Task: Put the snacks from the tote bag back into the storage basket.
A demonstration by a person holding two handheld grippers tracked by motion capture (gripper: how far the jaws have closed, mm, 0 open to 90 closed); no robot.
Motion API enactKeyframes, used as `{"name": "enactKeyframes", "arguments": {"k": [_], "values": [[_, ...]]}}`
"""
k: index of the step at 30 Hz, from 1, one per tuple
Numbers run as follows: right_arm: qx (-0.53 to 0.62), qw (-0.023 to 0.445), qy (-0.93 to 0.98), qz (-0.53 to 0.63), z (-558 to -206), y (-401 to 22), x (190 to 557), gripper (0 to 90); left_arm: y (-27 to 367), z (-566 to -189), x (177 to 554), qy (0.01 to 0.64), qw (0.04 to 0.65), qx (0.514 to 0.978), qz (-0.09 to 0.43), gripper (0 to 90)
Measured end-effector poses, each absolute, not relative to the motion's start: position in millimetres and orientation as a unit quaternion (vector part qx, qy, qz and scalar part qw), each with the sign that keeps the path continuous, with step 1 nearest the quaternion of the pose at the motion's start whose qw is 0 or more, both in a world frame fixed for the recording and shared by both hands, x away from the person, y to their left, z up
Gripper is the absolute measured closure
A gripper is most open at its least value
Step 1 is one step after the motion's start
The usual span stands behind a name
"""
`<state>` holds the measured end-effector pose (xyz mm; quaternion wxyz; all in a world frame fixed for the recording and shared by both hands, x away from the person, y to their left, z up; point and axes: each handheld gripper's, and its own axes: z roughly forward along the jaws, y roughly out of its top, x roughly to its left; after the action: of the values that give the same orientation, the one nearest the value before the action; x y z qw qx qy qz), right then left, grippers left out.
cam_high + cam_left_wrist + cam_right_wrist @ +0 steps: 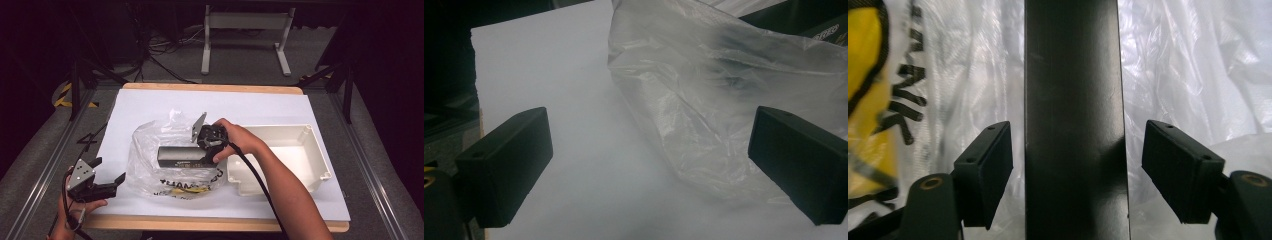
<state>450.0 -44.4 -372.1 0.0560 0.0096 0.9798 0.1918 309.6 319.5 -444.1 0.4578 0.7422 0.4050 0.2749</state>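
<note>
Nearest us, our left gripper (106,176) rests at the near left corner of the white table (150,102), jaws spread wide with nothing between them. Just ahead of it and to its right lies a crumpled clear plastic bag (150,165) with yellow and black print. Farther in, our right gripper (207,142) sits over the bag with a long black box (1073,120) running straight out between its jaws; a small gap shows on each side, so the jaws are released, not clamped. Beyond the right hand (239,140), to its right, sits a white plastic tray (315,150).
</note>
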Motion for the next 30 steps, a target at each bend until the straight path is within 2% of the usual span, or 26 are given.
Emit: {"name": "enactKeyframes", "arguments": {"k": [3,10,30], "values": [[0.005,0.051,0.981,0.187,-377,-42,450,29.9,320,-444,309,0.407,0.457,0.742,0.274,4.9],[-0.003,0.057,0.984,0.167,-382,-39,450,41.7,320,-445,309,0.406,0.456,0.744,0.272,4.9],[-0.022,0.072,0.977,0.202,-370,-38,443,42.8,319,-445,311,0.406,0.454,0.745,0.271,4.9]]}}
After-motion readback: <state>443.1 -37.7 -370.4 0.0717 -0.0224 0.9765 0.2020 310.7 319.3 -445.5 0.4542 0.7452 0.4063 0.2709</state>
